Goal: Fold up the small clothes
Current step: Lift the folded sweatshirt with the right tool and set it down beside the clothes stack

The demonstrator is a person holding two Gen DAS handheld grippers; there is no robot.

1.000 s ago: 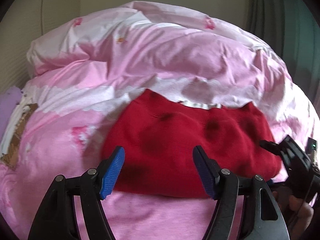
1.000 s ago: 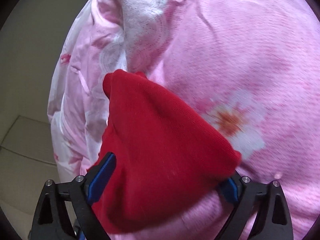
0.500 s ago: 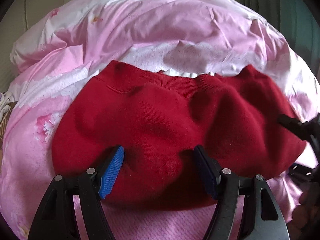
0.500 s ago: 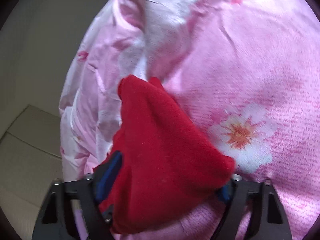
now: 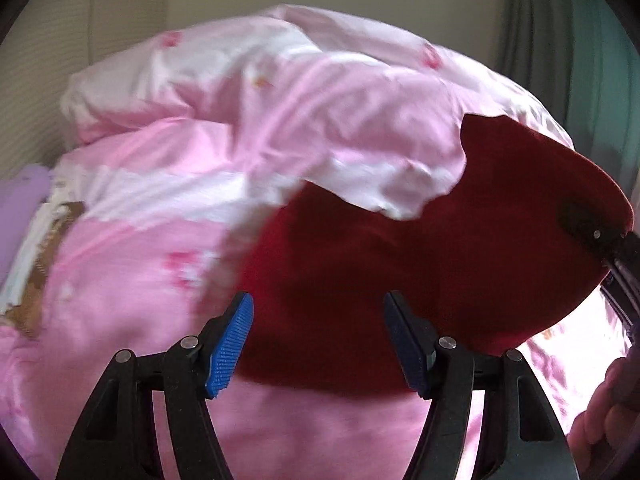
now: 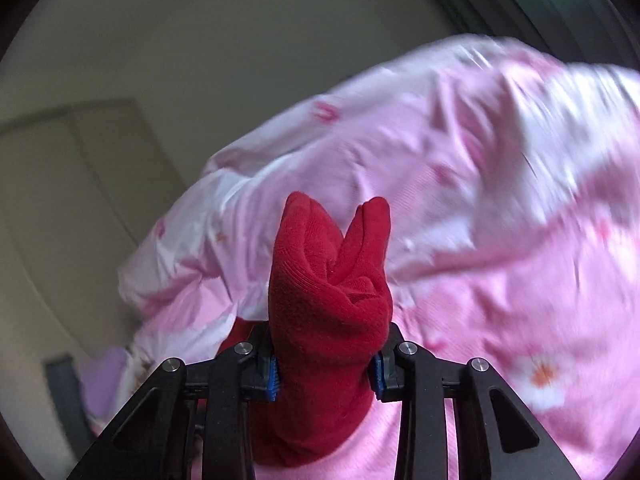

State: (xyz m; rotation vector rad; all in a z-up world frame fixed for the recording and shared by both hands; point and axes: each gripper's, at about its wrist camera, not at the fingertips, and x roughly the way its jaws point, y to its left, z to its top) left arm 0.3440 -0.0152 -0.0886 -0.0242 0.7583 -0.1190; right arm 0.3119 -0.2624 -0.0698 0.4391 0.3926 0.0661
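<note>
A small red knitted garment [image 5: 420, 264] hangs lifted over the pink bed, its right end raised. My right gripper [image 6: 324, 368] is shut on a bunched end of the red garment [image 6: 328, 280], which sticks up between the jaws. That gripper also shows at the right edge of the left wrist view [image 5: 612, 256], holding the garment's raised corner. My left gripper [image 5: 318, 344] is open and empty, its blue pads just in front of the garment's lower edge.
A crumpled pink floral duvet [image 5: 248, 112] covers the bed behind and below. A lilac pillow [image 5: 20, 216] lies at the far left. A beige wall and a grey-green curtain [image 5: 568, 40] stand behind.
My right gripper has closed on the garment's end and lifted it up off the bed. The garment now hangs to the right, and the left gripper stays open.
</note>
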